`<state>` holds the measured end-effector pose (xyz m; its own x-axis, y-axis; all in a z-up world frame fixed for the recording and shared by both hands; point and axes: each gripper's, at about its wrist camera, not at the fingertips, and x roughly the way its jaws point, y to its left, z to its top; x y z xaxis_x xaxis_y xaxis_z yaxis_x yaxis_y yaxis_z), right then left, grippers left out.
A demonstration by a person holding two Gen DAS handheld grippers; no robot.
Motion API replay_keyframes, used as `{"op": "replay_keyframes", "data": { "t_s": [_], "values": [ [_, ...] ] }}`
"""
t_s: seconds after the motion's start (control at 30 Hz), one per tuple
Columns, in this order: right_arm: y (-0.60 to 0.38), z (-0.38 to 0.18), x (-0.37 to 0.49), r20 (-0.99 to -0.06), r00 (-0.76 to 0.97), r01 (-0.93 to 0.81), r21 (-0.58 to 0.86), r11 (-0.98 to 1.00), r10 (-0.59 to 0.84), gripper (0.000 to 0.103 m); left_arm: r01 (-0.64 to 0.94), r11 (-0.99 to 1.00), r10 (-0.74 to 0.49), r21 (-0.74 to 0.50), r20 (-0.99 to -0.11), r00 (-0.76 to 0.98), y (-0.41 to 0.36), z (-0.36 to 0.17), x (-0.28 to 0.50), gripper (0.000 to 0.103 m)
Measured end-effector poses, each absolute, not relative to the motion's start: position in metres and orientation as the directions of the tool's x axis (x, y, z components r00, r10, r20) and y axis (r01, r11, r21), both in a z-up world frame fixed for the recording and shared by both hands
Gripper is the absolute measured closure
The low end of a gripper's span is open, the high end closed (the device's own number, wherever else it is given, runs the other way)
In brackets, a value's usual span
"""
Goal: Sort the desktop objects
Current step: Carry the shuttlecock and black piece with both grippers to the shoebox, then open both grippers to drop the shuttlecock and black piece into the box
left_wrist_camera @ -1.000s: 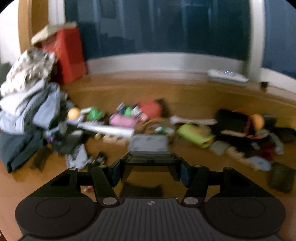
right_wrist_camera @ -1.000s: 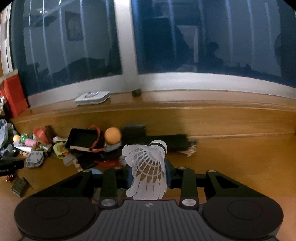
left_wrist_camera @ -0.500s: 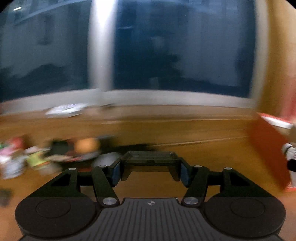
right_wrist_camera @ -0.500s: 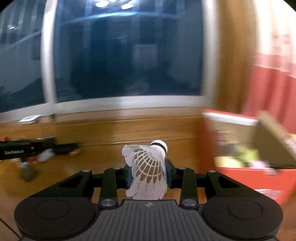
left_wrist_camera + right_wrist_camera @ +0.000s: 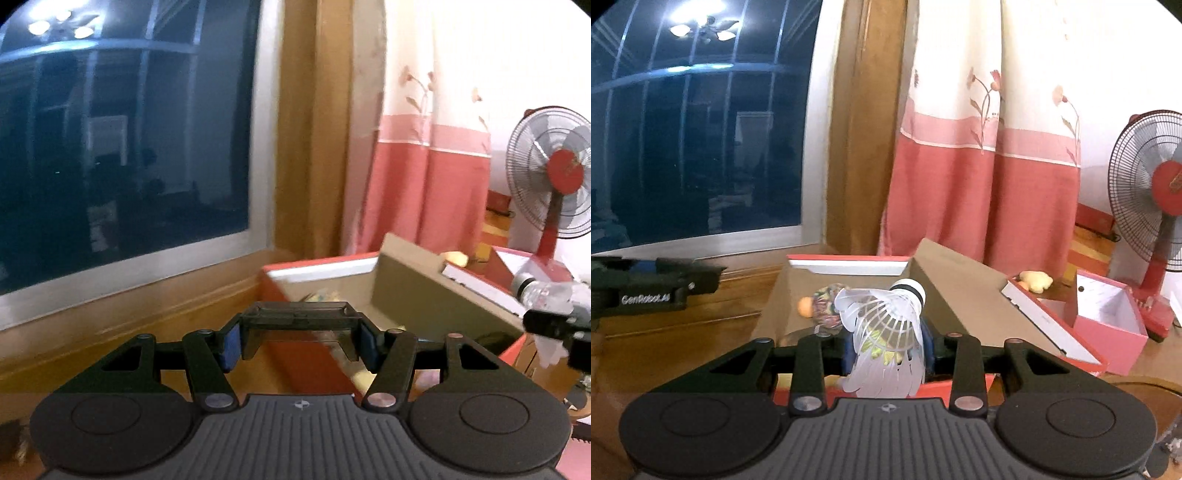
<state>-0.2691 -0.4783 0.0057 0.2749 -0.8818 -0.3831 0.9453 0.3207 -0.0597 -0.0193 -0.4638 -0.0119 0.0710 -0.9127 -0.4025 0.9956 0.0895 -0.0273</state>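
Both my tongs have swung from the clutter to the red box; my right gripper pinches the shuttlecock, my left gripper a dark plastic case.

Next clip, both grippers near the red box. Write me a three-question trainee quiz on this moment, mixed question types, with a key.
1. True or false: the right gripper is shut on a white shuttlecock.
2. What does the left gripper hold? A) an orange ball B) a dark translucent plastic case C) nothing
3. Fill in: in the right wrist view, the shuttlecock is in front of the open red ____.

Key: 1 true; 2 B; 3 box.
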Motion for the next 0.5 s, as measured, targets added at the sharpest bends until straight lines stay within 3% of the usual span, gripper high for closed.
{"op": "replay_keyframes", "data": {
  "t_s": [0.1,0.3,0.4,0.47,0.5],
  "values": [
    [-0.518,-0.003,-0.265,-0.398,0.262,0.948,-0.062,0.311,-0.879,0.065,0.999,0.032,-0.915,-0.026,-0.402,0.018,-0.501,-0.012,-0.029,0.043],
    [-0.594,-0.025,-0.262,-0.471,0.205,0.962,-0.066,0.266,-0.858,0.064,1.000,0.016,-0.849,-0.014,-0.529,0.007,-0.576,-0.033,-0.050,0.042],
    [-0.598,-0.031,-0.265,-0.475,0.212,0.961,-0.055,0.269,-0.854,0.062,0.999,0.027,-0.853,-0.040,-0.521,0.002,-0.579,-0.037,-0.050,0.040],
    [-0.599,-0.034,-0.265,-0.471,0.203,0.963,-0.064,0.263,-0.858,0.053,0.999,0.030,-0.851,-0.038,-0.524,0.005,-0.579,-0.038,-0.050,0.037],
    [-0.598,-0.034,-0.265,-0.463,0.200,0.965,-0.060,0.256,-0.864,0.035,0.999,0.031,-0.850,-0.036,-0.527,0.007,-0.580,-0.038,-0.050,0.029]
  ]
}}
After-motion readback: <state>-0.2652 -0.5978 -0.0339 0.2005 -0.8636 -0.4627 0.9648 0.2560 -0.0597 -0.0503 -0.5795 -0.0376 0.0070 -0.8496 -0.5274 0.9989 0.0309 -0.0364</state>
